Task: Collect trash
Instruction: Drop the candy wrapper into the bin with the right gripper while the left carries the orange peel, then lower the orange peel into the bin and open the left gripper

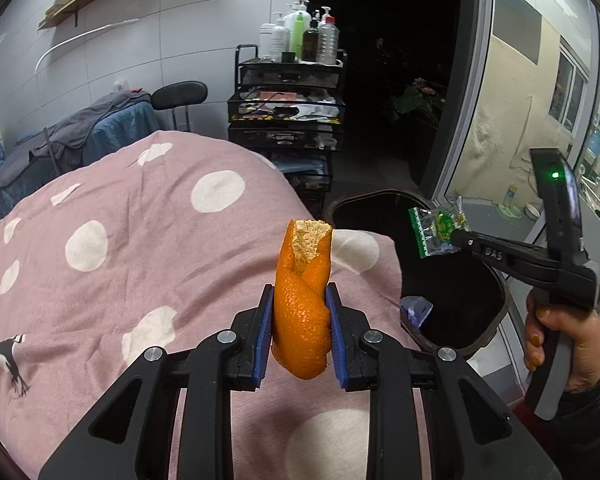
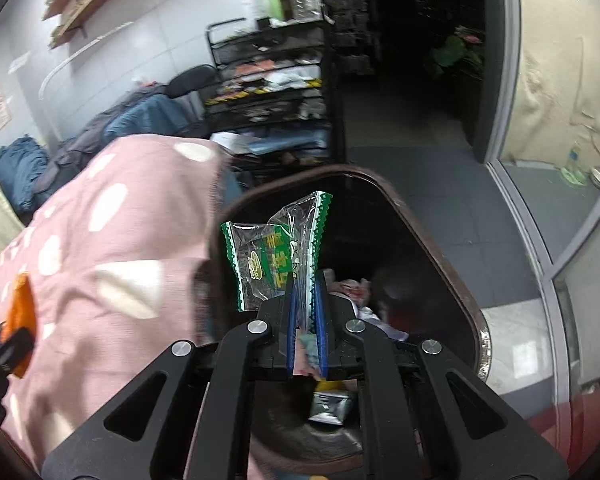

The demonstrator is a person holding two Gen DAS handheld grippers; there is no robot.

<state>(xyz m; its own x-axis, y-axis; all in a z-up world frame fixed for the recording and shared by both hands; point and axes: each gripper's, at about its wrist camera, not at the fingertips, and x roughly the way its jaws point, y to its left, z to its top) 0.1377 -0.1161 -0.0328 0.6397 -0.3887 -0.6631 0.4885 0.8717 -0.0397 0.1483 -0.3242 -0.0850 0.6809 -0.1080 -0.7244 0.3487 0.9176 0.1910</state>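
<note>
Left gripper (image 1: 302,332): at the lower centre of the left wrist view we see its blue pads pressed on both sides of an orange peel (image 1: 304,304), which stands upright between them with its pale inner side showing at the top.
Right gripper (image 2: 305,320): at the lower centre of the right wrist view we find its jaws nearly together, pinching a clear wrapper with green edges (image 2: 276,252); the wrapper sticks up above the fingertips.
Trash bin (image 2: 432,248): we see its dark brown rim around the right gripper's tips, and the wrapper is over its opening; scraps of packaging lie inside.
Bin in the left view (image 1: 496,292): right of centre, just beside the pink spotted quilt (image 1: 140,240).
Right hand (image 1: 560,340): at the right edge of the left view we see it grasping the gripper's handle.
Background: a black wire cart (image 1: 288,112) with bottles on top, upper centre.
</note>
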